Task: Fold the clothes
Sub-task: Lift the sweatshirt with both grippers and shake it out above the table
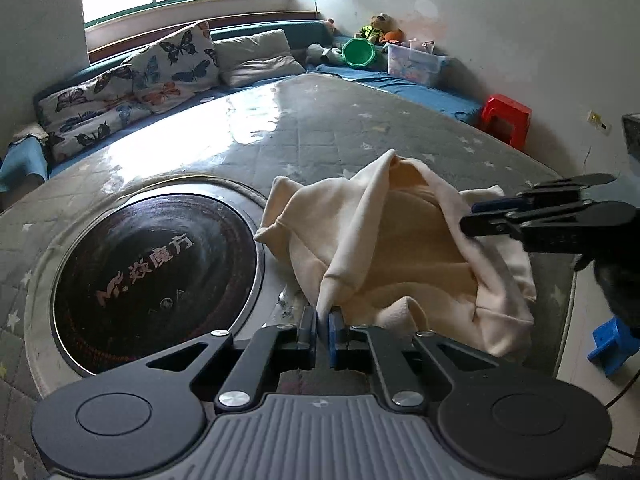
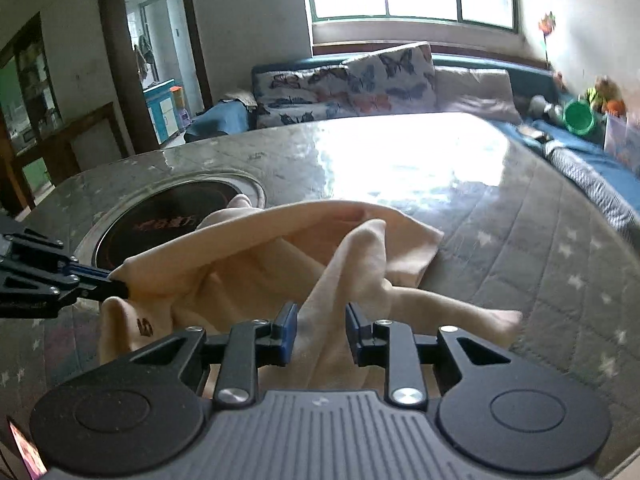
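Note:
A cream garment lies crumpled on the round table, right of its centre. My left gripper is shut on a pinched edge of the garment and holds it up. In the right wrist view the garment is stretched from the left gripper, at the left, toward me. My right gripper is open, with a fold of the cloth running between its jaws. It also shows in the left wrist view at the right, over the garment's far side.
A black induction hob is set into the table's middle, just left of the garment. Butterfly cushions and a blue bench line the window wall. A red stool and a blue stool stand on the right.

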The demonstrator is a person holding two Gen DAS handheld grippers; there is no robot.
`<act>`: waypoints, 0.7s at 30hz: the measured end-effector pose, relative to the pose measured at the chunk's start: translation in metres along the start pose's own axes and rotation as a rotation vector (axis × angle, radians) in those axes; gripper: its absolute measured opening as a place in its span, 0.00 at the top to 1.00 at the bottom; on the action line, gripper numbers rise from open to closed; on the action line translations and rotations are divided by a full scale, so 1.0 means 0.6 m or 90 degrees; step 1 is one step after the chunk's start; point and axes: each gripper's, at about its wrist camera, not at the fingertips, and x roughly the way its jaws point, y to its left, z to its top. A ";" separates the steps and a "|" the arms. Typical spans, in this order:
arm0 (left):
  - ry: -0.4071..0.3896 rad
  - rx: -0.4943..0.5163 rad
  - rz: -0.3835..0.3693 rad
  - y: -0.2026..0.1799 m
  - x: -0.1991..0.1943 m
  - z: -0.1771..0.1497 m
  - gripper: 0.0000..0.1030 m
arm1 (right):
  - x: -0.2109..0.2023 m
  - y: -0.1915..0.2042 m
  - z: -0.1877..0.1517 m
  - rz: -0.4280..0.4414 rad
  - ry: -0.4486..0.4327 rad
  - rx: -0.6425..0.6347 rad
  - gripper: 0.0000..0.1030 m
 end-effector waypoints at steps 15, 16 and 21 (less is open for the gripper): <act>-0.045 0.080 -0.012 -0.075 0.041 0.102 0.56 | 0.019 0.002 0.000 0.020 0.032 -0.001 0.77; -0.038 0.088 -0.006 -0.082 0.052 0.107 0.56 | 0.018 0.004 -0.001 0.022 0.033 -0.001 0.78; 0.004 0.110 0.009 -0.104 0.111 0.118 0.56 | 0.016 0.010 -0.003 0.029 0.038 -0.006 0.85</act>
